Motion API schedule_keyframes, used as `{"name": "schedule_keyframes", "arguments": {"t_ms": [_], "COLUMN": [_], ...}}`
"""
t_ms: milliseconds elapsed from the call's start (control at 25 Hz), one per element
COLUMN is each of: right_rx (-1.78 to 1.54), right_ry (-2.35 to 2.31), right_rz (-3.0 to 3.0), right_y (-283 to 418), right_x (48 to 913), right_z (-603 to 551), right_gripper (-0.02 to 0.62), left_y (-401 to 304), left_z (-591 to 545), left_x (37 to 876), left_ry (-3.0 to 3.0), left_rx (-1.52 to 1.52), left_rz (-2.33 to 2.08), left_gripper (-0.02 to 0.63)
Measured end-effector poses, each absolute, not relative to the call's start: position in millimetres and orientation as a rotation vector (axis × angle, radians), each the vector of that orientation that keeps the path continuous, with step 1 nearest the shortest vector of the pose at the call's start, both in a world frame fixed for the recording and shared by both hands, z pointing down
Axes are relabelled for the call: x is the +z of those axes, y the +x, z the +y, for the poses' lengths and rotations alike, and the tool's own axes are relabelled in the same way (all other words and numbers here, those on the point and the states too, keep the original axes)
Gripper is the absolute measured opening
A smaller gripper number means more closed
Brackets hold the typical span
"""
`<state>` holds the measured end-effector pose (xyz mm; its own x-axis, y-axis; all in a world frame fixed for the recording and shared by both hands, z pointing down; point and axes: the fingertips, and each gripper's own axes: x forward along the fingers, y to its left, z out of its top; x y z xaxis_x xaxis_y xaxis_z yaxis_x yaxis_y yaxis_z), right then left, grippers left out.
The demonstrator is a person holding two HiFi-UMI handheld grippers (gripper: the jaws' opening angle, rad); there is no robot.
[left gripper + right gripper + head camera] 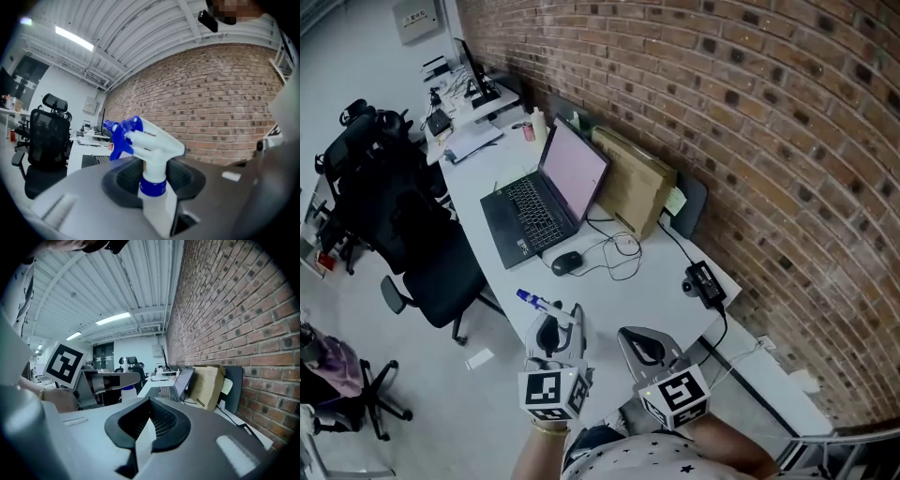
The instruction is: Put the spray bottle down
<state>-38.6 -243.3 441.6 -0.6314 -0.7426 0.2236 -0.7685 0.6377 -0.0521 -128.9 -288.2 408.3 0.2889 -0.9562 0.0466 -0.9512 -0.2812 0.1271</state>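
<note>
So the spray bottle (152,157) isn't down yet. It's up in the air, upright, with the left tool (157,177) clamped on it just below the blue collar. The jaws are partly spread, only as wide as the bottle's neck. The blue nozzle points to the left of the left gripper view. In the head view the bottle sits at lower centre, right around the near edge of the white worktop (647,281). We can't tell whether it's fully over the surface. The right tool (149,420) sits just beside it with its jaws together and nothing in them.

Our read is that we're in the carry-and-place step, with the release not begun. Next we need to get the bottle over bare worktop. The patch in front of the mouse (567,263) and laptop (546,202) looks free. Then it's lower until the base sits flat, and open the jaws only then. Letting go too close to the edge could tip it off.
</note>
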Motion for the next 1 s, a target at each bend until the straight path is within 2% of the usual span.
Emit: {"name": "schedule_keyframes", "arguments": {"t_ms": [440,640,840,880,1000], "right_rx": [0.234,0.239,0.219,0.216,0.207], "right_ry": [1.254,1.21,1.188,1.182,1.161], "right_rz": [-2.679,-2.687,-2.71,-2.715,-2.734], "right_y": [-48,-49,-42,-40,-35], "right_x": [451,452,446,445,441], "right_z": [-254,-240,-216,-210,-189], "right_gripper": [-0.002,-0.002,-0.002,-0.002,-0.002], "left_y": [-131,-135,-139,-137,-132], "left_z": [-292,-283,-251,-241,-209], "left_x": [426,430,429,429,425], "left_ry": [2.427,2.406,2.343,2.336,2.294], "left_rx": [0.061,0.147,0.158,0.153,0.141], "left_rz": [-1.818,-1.854,-1.916,-1.926,-1.975], "left_gripper": [0.133,0.195,0.196,0.181,0.069]}}
